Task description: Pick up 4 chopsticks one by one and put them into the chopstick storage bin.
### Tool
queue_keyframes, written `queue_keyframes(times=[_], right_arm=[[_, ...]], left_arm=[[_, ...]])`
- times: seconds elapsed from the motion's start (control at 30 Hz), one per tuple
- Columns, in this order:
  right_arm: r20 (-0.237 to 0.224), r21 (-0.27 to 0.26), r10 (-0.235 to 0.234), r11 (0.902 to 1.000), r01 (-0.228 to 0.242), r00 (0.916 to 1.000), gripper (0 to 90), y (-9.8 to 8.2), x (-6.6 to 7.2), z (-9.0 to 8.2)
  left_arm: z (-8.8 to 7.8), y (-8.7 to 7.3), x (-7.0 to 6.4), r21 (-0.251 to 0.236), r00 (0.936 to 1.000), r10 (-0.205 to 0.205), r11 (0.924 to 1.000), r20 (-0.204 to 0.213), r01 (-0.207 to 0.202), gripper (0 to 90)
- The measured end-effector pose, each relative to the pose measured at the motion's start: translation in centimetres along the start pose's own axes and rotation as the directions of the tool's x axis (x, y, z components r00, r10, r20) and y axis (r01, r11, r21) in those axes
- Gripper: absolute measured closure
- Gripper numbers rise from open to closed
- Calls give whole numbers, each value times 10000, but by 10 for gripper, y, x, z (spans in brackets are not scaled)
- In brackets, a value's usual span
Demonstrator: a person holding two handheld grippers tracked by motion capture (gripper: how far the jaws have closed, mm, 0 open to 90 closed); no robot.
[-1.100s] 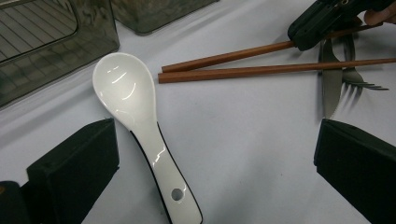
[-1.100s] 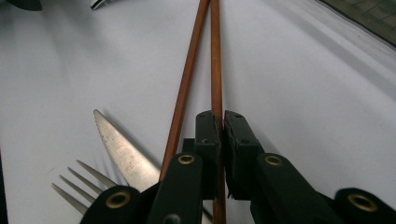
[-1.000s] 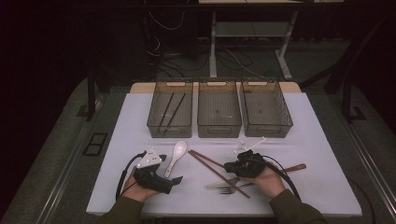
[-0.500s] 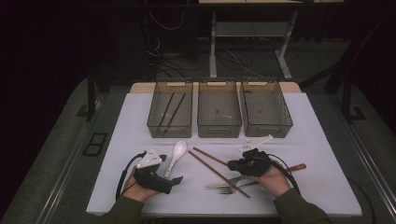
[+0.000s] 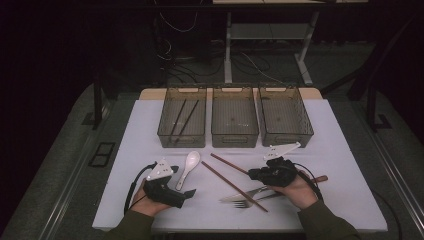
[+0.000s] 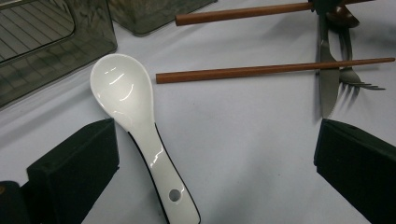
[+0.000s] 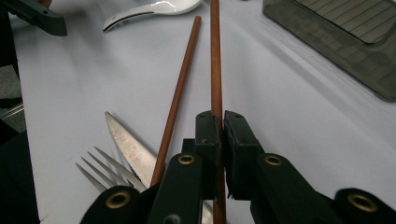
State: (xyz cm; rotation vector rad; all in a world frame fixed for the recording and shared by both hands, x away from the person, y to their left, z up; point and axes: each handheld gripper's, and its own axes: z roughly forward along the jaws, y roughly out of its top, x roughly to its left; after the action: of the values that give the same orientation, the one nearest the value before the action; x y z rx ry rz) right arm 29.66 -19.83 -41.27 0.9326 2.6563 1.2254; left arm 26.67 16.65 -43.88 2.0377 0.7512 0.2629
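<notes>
A: Between the jaws of the right tongs (image 7: pixel 217 126) sits one wooden chopstick (image 7: pixel 215 56), pinched tight near one end, its length running straight ahead of the tongs toward the white spoon (image 7: pixel 154 10).

B: And its mate?

A: The second chopstick (image 7: pixel 180 88) lies on the table just to the left of those tongs, almost parallel, angling in toward the held one at the far end. It passes over the knife (image 7: pixel 128 144), with the fork (image 7: pixel 105 175) beside that.

B: What about the other hand?

A: The left tongs (image 6: pixel 215 154) are wide open, holding nothing. The spoon (image 6: pixel 133 116) lies on the table between their jaws, close to the left one, its bowl pointing away.

B: So where would the chopstick go?

A: My guess is the left bin (image 5: pixel 182 122), which already holds two dark sticks. It stands ahead of the right tongs (image 5: pixel 270 172) and off to their left, across the spoon (image 5: pixel 189 167). The right hand has the stick, though the left hand is nearer that bin.

B: Any writing or brand marks?

A: None that I can read on the bins, cutlery or tongs.
</notes>
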Motion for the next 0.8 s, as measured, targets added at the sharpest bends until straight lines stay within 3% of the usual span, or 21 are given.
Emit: queue_keyframes(times=[0.4,0.8], right_arm=[[73,-446,95,9990,-92,9999,847,8,-7,-12],[220,-1282,54,9917,-25,9997,847,39,-14,-23]], left_arm=[[0,0,0,-6,10000,-32,10000,-15,32,0],[0,0,1,-76,10000,-46,10000,-31,46,0]])
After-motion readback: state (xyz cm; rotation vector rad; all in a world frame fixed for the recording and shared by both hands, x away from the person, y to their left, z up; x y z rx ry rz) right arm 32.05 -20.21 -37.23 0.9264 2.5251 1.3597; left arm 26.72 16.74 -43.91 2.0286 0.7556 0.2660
